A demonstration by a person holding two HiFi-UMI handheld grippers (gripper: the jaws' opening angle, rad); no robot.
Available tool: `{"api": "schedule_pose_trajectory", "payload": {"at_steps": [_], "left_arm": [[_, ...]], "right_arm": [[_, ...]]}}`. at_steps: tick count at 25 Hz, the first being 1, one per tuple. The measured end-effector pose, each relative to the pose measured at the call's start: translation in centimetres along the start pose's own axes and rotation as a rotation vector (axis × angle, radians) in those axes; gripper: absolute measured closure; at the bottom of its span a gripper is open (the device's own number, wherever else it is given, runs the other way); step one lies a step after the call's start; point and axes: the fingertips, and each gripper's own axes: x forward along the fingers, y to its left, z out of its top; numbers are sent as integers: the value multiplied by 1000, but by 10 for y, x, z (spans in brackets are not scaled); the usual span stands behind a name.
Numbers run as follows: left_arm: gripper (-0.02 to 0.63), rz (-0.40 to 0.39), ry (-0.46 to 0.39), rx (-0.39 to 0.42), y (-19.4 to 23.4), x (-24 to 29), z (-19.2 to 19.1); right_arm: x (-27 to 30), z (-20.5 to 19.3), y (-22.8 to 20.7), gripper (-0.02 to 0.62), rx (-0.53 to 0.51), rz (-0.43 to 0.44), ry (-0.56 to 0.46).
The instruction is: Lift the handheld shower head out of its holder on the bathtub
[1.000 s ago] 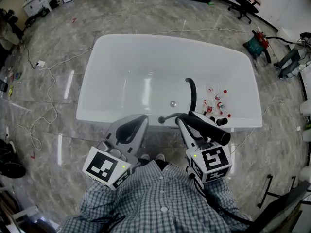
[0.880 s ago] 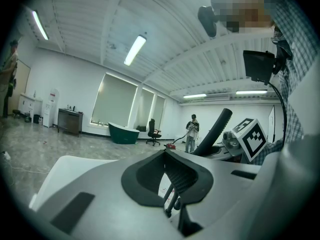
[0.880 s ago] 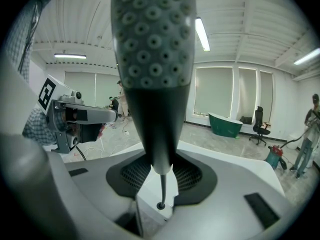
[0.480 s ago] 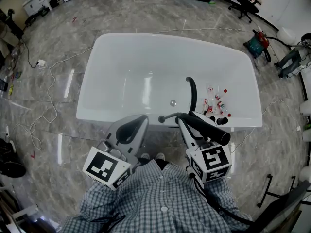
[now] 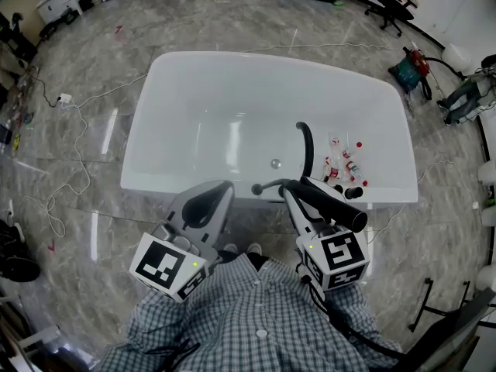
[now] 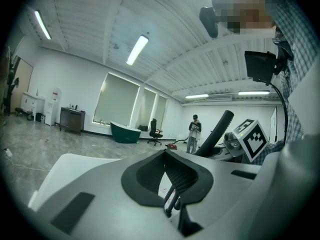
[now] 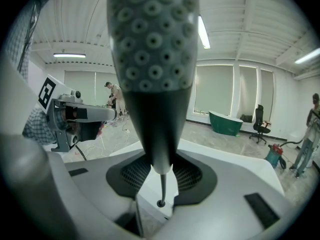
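Marble floor (image 5: 77, 208), glossy white tub (image 5: 217, 118); R gripper (image 7: 161, 173) clamps nubby dark shower head (image 7: 150, 59); L gripper (image 6: 172, 170) jaws together, empty.

Left gripper (image 5: 208, 200): held low before the torso, pointing forward and down; its pads meet, with nothing between them.
Right gripper (image 5: 298, 194): level with the other and well apart from it, pointing the same way; its jaws are clamped on the thin neck of the shower head (image 7: 152, 59).
Marker cubes (image 5: 170, 266): at each gripper's rear end, nearest the body.
Torso: in a checked shirt (image 5: 248, 320), just behind both grippers.
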Motion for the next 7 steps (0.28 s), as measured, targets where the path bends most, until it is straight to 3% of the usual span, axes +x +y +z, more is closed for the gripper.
{"api": "schedule_pose_trajectory", "payload": {"at_steps": [7], "left_arm": [[604, 6, 0, -3, 3, -1, -2]], "right_arm": [[3, 3, 1, 462, -14, 2, 1]]}}
